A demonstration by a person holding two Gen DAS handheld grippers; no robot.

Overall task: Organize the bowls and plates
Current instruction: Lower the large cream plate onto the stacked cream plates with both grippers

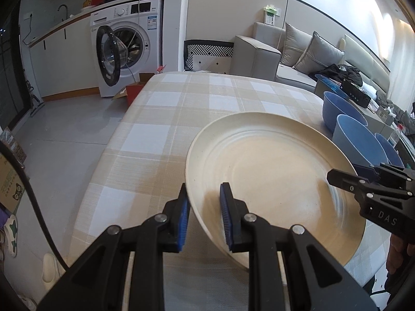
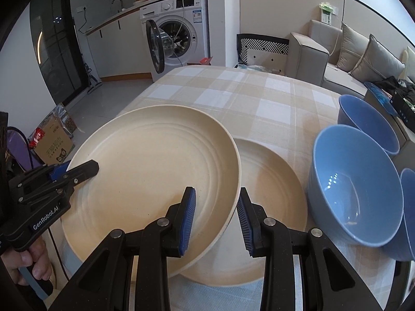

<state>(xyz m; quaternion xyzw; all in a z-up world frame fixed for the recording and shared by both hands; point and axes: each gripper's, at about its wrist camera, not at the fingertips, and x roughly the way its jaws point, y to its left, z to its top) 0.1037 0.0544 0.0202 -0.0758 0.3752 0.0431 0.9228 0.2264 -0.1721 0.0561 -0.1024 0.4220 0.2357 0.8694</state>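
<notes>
Cream ridged round plate (image 2: 153, 171) hangs tilted above a second cream plate (image 2: 269, 197) on the checked tablecloth (image 2: 233, 88), left gripper (image 1: 205, 215) and right gripper (image 2: 216, 220) each clamped on opposite rims; blue bowls (image 2: 355, 184) stand beside.

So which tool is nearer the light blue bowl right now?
Right. The right tool grips the raised plate's rim on the side facing the light blue bowl; the left tool grips the opposite rim.
</notes>
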